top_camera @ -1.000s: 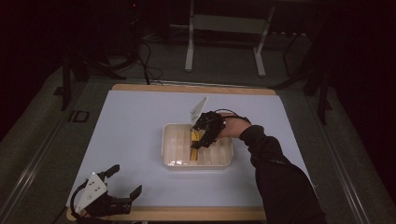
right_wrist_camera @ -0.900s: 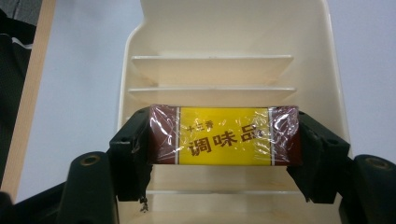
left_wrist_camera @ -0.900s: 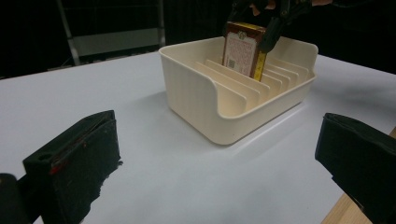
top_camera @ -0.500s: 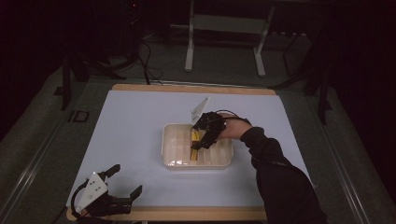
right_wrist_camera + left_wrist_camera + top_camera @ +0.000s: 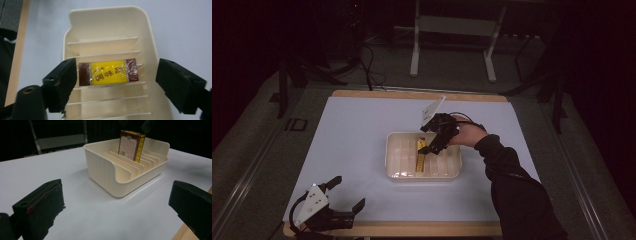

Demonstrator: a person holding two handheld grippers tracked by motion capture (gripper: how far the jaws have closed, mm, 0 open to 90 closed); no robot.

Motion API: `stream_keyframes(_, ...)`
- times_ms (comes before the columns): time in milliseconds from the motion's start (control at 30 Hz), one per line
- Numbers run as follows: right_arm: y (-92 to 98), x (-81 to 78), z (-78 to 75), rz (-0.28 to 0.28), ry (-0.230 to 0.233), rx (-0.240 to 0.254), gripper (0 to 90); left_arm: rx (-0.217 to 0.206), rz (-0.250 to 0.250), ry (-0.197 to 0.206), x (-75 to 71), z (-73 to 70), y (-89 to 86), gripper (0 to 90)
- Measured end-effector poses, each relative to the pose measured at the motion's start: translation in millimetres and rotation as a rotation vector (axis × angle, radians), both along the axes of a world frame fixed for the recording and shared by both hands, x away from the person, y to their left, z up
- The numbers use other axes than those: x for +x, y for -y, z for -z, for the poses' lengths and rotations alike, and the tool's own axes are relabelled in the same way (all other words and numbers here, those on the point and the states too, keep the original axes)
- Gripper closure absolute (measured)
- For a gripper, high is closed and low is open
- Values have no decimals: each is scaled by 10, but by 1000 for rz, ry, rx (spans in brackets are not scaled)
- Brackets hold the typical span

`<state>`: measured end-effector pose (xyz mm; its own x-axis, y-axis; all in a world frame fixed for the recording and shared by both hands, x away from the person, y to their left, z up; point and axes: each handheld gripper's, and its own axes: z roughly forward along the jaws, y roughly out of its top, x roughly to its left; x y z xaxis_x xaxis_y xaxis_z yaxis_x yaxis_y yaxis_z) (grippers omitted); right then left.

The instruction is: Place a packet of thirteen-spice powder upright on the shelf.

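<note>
high view shows the right gripper (image 5: 430, 146) held over a cream plastic tray with thin upright dividers (image 5: 398, 165), which sits on the pale blue worktop (image 5: 357, 135) a little right of the middle. a small dark red and yellow box (image 5: 420, 152) stands on edge in one of the tray's slots, toward the tray's far side. right gripper view looks straight down on the box's yellow top face with its dark red ends; the fingers (image 5: 61, 82) have just been opening and now stand apart on either side of the box, the left one close beside its end, the right one clear of it, neither pressing. the left gripper (image 5: 346, 200) rests at the near left corner of the worktop, well apart from the tray, its fingers (image 5: 40, 210) spread wide with bare worktop between them.
</note>
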<state>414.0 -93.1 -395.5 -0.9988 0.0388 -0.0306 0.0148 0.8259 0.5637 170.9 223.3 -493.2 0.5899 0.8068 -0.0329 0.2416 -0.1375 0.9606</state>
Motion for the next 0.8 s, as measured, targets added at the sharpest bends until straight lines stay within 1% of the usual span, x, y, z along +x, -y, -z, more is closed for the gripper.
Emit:
stream_keyframes(67, 10, -3, -27, 13, -9, 12, 133, -1, 0, 0, 1, 0, -1, 1)
stream_keyframes(167, 29, -12, -74, 28, -14, 28, 119, -4, 0, -1, 2, 0, 3, 1)
stream_keyframes(200, 38, -15, -89, 36, -10, 39, 118, -4, -1, -1, 3, 1, 5, 1)
stream_keyframes(267, 59, -11, -125, 52, -22, 62, 117, -3, 1, -2, 5, 0, 5, 1)
stream_keyframes(300, 67, -18, -135, 58, -15, 65, 113, -2, 1, -1, 5, 0, 6, 1)
stream_keyframes(433, 107, -39, -182, 110, 5, 78, 113, -3, 2, -2, 7, -1, 8, 1)
stream_keyframes(500, 138, -39, -202, 136, -1, 95, 113, -3, 3, -1, 8, -1, 9, 1)
stream_keyframes(533, 156, -39, -211, 149, 11, 102, 114, -4, 3, -1, 9, -2, 10, 1)
stream_keyframes(600, 198, -38, -226, 160, -3, 110, 117, -2, 6, 1, 11, -2, 11, 1)
stream_keyframes(633, 221, -39, -228, 165, 5, 116, 137, -2, 6, 0, 12, -2, 13, 1)
stream_keyframes(667, 243, -44, -231, 176, 6, 117, 134, -3, 8, 0, 14, -2, 14, 1)
stream_keyframes(733, 282, -56, -227, 195, 34, 111, 135, -2, 10, -1, 17, -2, 17, 1)
stream_keyframes(800, 338, -77, -220, 216, 43, 114, 133, -1, 11, -1, 17, -3, 18, 1)
